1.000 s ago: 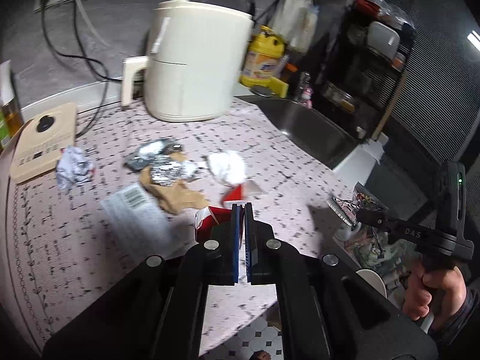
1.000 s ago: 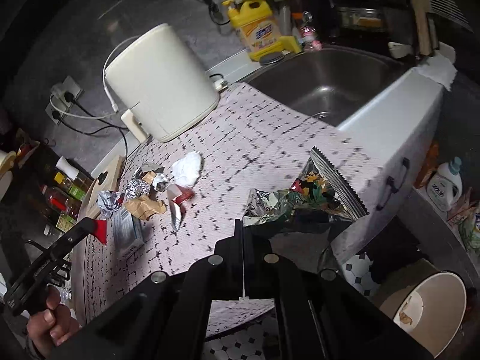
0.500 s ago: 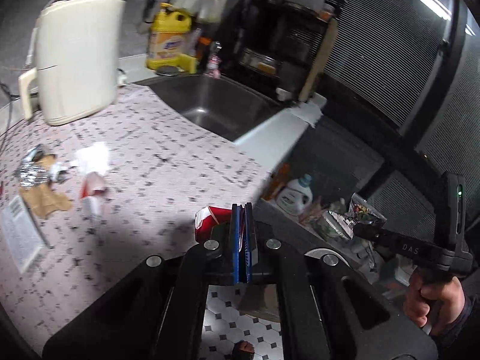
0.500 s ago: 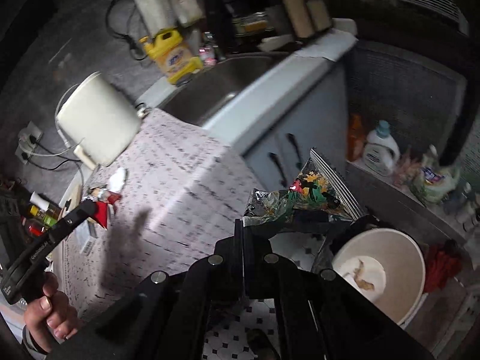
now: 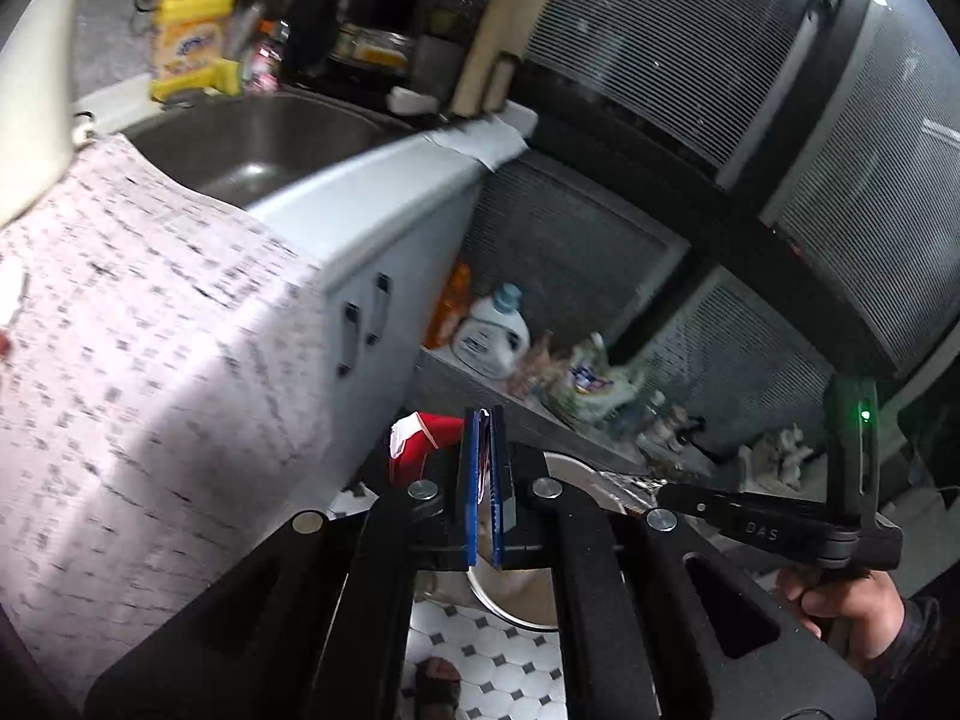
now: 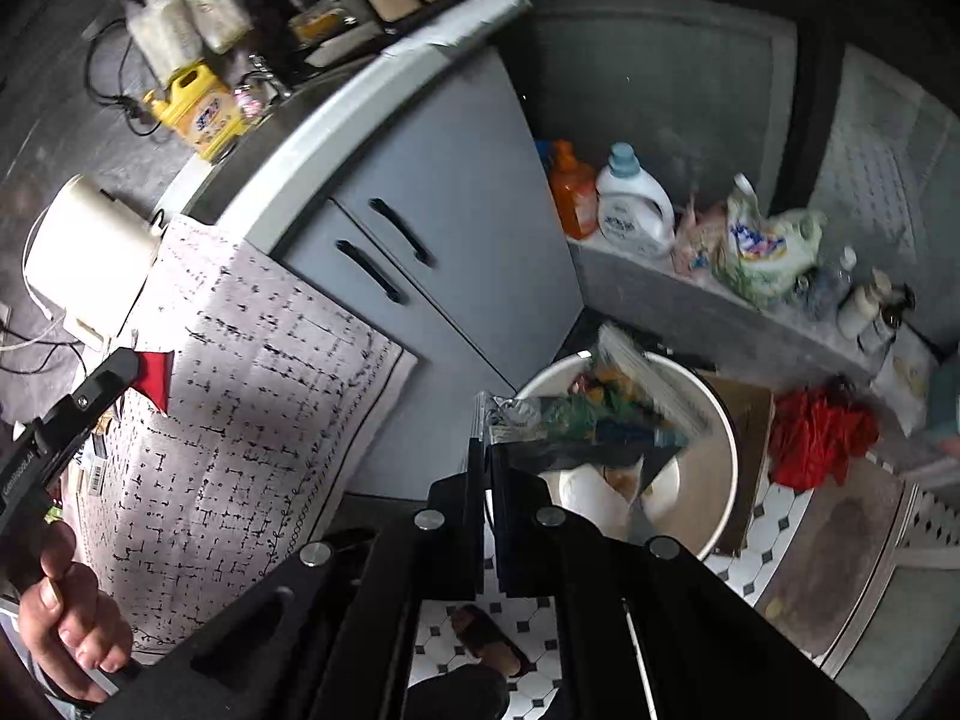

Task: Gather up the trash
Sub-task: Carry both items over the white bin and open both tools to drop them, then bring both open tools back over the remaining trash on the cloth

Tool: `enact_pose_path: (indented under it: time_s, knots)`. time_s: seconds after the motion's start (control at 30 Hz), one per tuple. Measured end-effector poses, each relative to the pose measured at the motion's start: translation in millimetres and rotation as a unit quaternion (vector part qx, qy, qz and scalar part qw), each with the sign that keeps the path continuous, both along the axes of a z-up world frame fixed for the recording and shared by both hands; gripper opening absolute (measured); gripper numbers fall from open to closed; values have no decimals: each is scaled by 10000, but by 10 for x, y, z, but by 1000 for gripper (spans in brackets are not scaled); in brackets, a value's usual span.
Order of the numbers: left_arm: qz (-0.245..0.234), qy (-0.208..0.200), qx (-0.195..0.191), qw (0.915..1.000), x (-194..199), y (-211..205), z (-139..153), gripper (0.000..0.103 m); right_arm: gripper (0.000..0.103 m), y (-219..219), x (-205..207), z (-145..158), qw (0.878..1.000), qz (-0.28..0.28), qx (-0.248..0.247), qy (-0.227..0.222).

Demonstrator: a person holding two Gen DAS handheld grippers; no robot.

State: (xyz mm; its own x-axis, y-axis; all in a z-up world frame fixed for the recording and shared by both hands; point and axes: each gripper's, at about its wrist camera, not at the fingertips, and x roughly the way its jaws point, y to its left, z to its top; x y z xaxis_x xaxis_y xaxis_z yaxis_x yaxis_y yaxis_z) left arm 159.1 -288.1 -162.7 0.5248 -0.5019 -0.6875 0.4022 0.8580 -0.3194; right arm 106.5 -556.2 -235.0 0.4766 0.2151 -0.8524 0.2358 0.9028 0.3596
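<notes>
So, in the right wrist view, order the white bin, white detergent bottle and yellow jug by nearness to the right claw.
1. White bin, just below the right claw.
2. White detergent bottle, on the ledge behind.
3. Yellow jug, far upper left by the sink.

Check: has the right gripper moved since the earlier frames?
Yes. The right gripper, jaws opening around the foil wrapper, has swung off the counter and now hangs over the bin.

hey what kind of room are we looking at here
Most likely a home kitchen: a steel sink set in the counter, cabinet doors below it, and a yellow detergent jug by the sink.
</notes>
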Motion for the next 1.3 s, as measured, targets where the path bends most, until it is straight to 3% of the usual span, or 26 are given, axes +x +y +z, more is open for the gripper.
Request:
enact_pose_path:
  time_s: [0.1,0.17,0.2,0.57,0.9,1.17,1.27,1.3]
  knots:
    - [-153,80,25,9998,-45,-184,-66,4,10,-164,-82,-98,9999,-90,47,117]
    - [-237,117,50,9996,-78,-286,-104,4,52,-242,-132,-128,9997,-141,164,92]
    - [-288,151,57,9995,-91,-344,-129,4,56,-286,-185,-121,9996,-190,185,-14]
    - [-793,536,74,9954,-97,-860,-428,4,60,-653,-548,-86,9980,-617,165,20]
    - [-1398,894,-3,9861,-160,-1416,-649,4,62,-955,-941,60,9946,-1029,-10,-96]
    - [-1630,1172,178,9795,-146,-1754,-923,5,65,-1173,-1134,113,9911,-1326,-73,-94]
    - [-1599,1376,87,9775,-109,-1745,-961,12,65,-1207,-1176,102,9902,-1389,-64,-96]
    - [-1560,1397,45,9778,-97,-1719,-950,28,65,-1213,-1185,94,9901,-1402,-59,-95]
